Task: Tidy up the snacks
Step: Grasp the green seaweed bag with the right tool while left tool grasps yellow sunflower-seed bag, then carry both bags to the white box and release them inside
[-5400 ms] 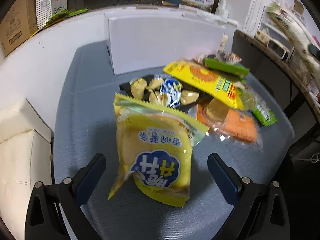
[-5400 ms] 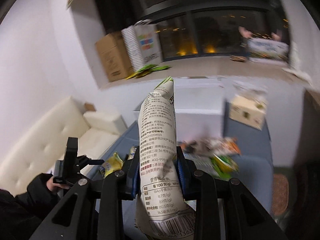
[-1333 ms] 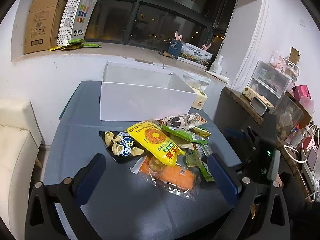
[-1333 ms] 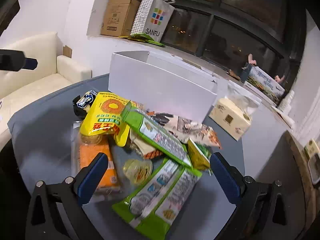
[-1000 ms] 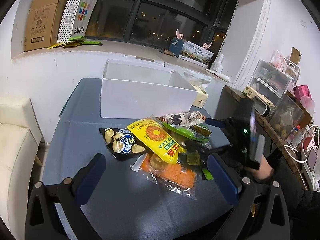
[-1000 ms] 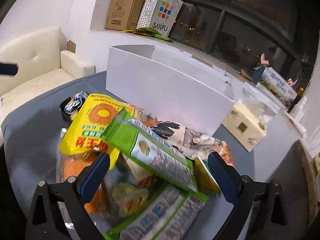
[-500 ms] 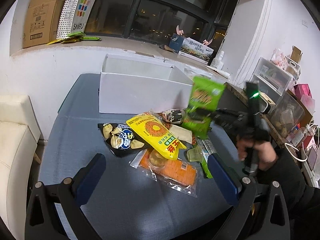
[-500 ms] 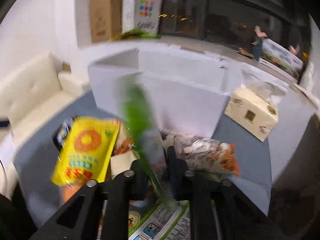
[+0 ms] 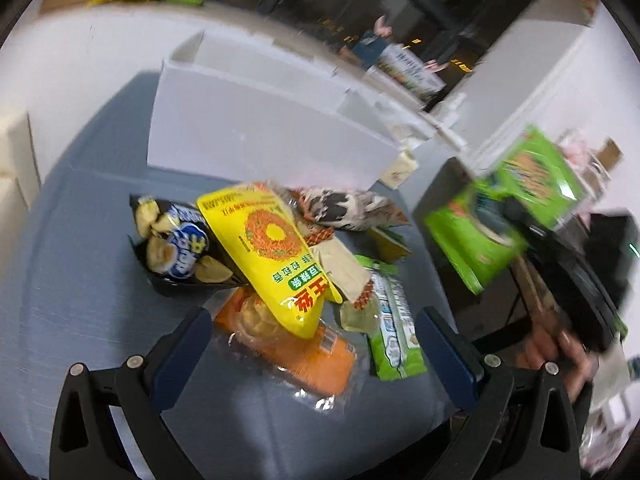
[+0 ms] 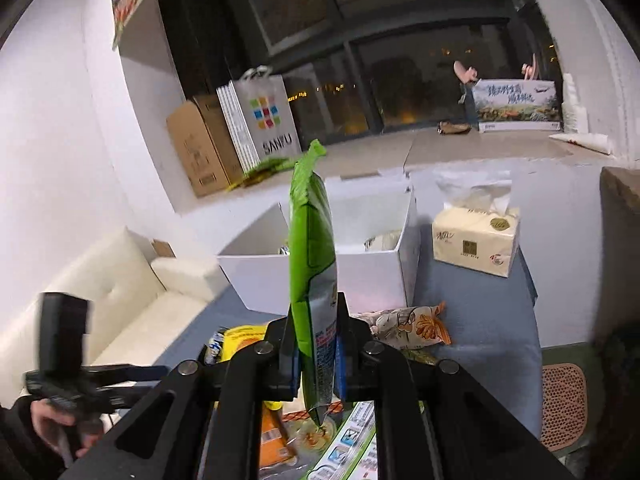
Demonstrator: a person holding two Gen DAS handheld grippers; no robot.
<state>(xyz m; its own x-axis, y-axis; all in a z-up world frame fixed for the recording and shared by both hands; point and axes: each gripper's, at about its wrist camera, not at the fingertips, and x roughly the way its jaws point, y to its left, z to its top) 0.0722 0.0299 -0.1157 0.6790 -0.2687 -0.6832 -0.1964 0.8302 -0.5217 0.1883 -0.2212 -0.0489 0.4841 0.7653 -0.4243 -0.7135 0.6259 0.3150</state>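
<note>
My right gripper (image 10: 316,340) is shut on a green snack bag (image 10: 312,264) and holds it upright, lifted above the table; the same bag (image 9: 508,208) shows blurred at the right of the left wrist view. My left gripper (image 9: 312,348) is open and empty, low over the snack pile: a yellow bag (image 9: 272,252), a black chip bag (image 9: 176,248), an orange packet (image 9: 296,348), a patterned bag (image 9: 344,208) and a green-white packet (image 9: 394,336). The white box (image 9: 256,132) stands open behind the pile; it also shows in the right wrist view (image 10: 360,268).
A tissue pack (image 10: 476,240) sits right of the box on the grey table (image 9: 68,280). A white sofa (image 10: 120,280) is at the left. A cardboard box (image 10: 200,152) and a paper bag (image 10: 260,120) stand on the window ledge.
My right gripper has lifted the green bag higher and away from the pile. My left gripper has moved down and closer to the pile.
</note>
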